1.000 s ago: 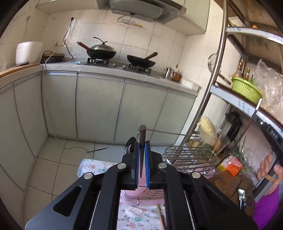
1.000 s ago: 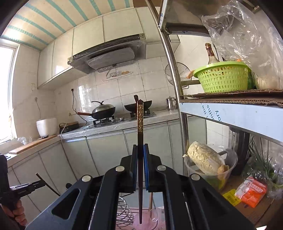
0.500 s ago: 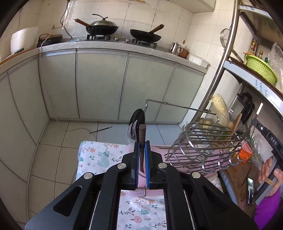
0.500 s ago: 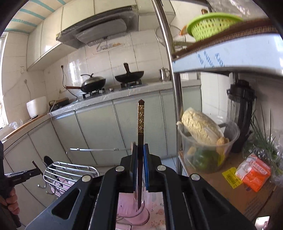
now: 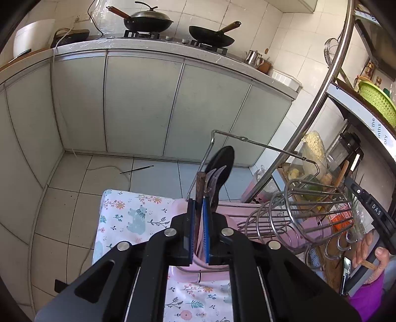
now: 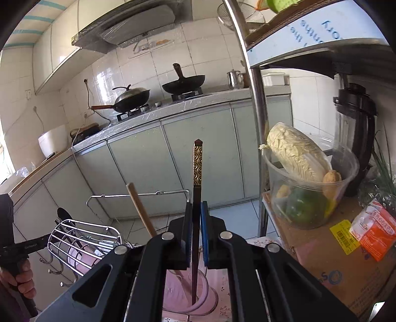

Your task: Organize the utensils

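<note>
My left gripper [image 5: 198, 201] is shut on a brown wooden utensil handle [image 5: 200, 188] that stands upright over a pink holder [image 5: 198, 262] on the floral cloth [image 5: 128, 218]. A black spoon [image 5: 222, 161] and a clear utensil [image 5: 212, 178] stand just behind it. My right gripper [image 6: 196, 205] is shut on a dark chopstick with a gold-patterned top [image 6: 197, 173]. The chopstick's lower tip reaches into a pink cup [image 6: 178, 284]. A pale wooden chopstick [image 6: 141, 210] leans in that cup. A wire rack [image 6: 81, 242] lies on its side to the left.
A metal shelf post [image 6: 257, 123] rises close on the right. On the shelf stand a clear tub of cabbage and vegetables [image 6: 304, 178], a blender [image 6: 356, 138] and a cardboard box [image 6: 321, 260]. Kitchen cabinets and woks [image 5: 148, 22] lie beyond. A stick [image 5: 136, 169] lies on the floor.
Both grippers have come down and tilted downward. The rack and pink holders now sit closer below them, and the dark chopstick's tip has sunk into the pink cup.
</note>
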